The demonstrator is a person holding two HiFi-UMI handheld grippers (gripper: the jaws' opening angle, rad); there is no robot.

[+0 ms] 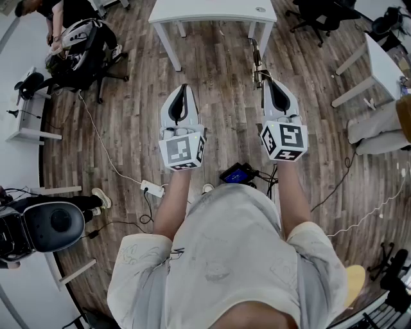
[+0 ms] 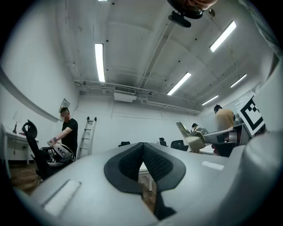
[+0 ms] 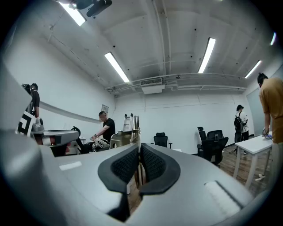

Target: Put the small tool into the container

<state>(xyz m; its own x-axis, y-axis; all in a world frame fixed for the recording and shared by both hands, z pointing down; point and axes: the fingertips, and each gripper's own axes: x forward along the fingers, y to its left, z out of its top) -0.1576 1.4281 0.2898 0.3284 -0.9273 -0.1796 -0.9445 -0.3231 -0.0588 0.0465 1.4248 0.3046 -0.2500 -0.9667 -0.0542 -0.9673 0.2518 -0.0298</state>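
Note:
I hold both grippers side by side, high above a wooden floor. My right gripper (image 1: 268, 81) is shut on a small metal tool (image 1: 257, 63), which sticks out past the jaw tips toward the white table (image 1: 212, 13). In the right gripper view the tool (image 3: 133, 131) stands upright between the closed pads of that gripper (image 3: 139, 149). My left gripper (image 1: 183, 87) is shut with nothing in it, and its pads meet in the left gripper view (image 2: 143, 146). From the left gripper view the tool (image 2: 193, 139) shows to the right. No container is in sight.
A white desk (image 1: 384, 64) stands at the right with a person (image 1: 385, 128) beside it. At the far left, an office chair with a backpack (image 1: 80, 48). A power strip (image 1: 153, 188), cables and a blue device (image 1: 237, 173) lie on the floor near my feet.

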